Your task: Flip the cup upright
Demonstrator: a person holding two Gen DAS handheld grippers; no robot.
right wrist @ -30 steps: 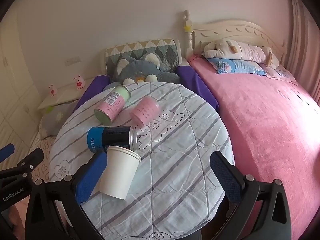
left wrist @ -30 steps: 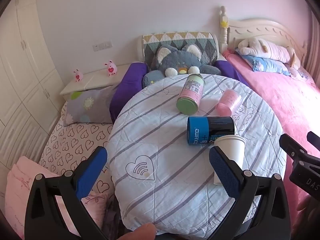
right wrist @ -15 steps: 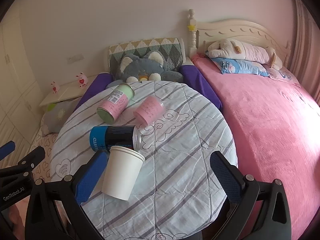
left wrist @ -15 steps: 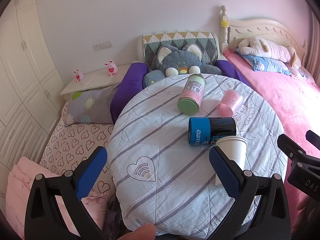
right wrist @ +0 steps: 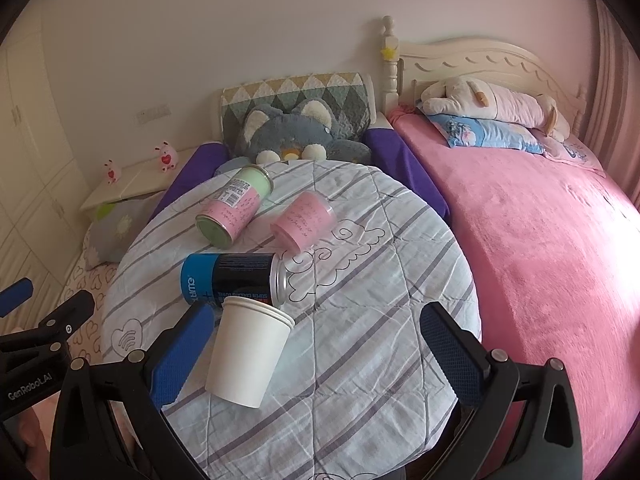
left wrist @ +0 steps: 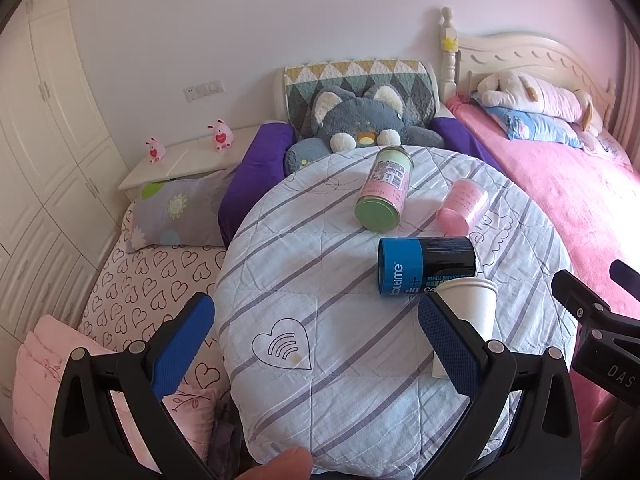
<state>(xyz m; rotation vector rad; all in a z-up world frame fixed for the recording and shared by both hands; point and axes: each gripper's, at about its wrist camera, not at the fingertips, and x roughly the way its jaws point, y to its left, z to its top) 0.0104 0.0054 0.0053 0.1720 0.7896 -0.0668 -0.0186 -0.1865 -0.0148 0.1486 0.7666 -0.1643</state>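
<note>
Both grippers, left [left wrist: 316, 340] and right [right wrist: 320, 346], hover low with fingers wide apart over the table [right wrist: 360, 280], where the white cup [right wrist: 248, 354] lies on its side touching the blue "SUPER COOLING TOWEL" can [right wrist: 234, 278].

Plain white paper cup [right wrist: 247, 354] w/ rolled rim is lying on its side, mouth pointing away, base toward the right gripper [right wrist: 316, 356]. It's sitting just inside that gripper's left finger, partly hidden behind the left gripper's [left wrist: 316, 344] right finger in the left wrist view.
</note>
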